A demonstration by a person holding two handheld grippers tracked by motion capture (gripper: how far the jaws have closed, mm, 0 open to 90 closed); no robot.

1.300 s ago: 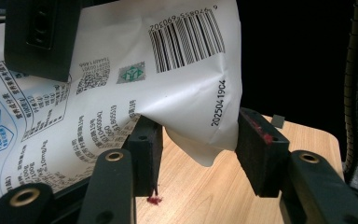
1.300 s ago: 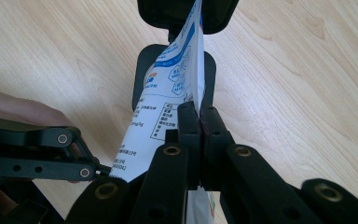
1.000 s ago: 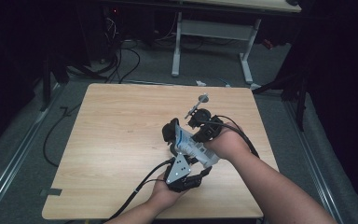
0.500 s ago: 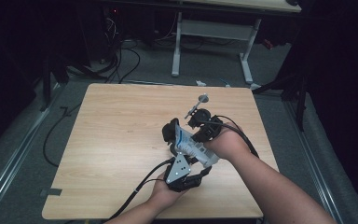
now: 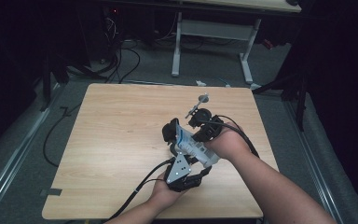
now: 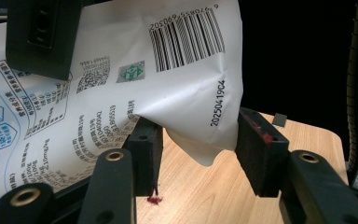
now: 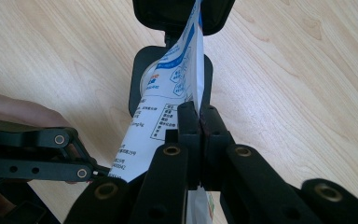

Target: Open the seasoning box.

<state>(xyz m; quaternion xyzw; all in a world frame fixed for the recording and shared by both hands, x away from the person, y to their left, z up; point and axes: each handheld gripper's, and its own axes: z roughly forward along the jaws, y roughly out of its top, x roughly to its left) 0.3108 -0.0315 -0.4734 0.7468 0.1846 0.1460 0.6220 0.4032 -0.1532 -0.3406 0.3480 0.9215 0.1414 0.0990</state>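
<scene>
1. Two claws work one white packet (image 5: 193, 148), held above the table near its front edge: my right claw (image 7: 199, 116) is pressed together on its edge.
2. My left claw (image 6: 196, 142) straddles the packet's corner, spread, pads not pressing; gripping there is left, I judge.
3. Beyond: wooden table (image 5: 116, 121), small metal pin (image 5: 200, 100).
4. Farther: floor cables (image 5: 121, 51), white desk frame (image 5: 214, 32), dark room.

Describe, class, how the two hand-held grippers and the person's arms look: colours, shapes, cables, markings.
Both grippers are black, built of bolted link bars with brass-coloured pivot rings. The left gripper has blocky foam pads, one pad flecked red, and a grey three-cornered plate on top. The right gripper has slim flat jaws. A black cable trails from the left. Both forearms are bare, with no sleeves.
</scene>
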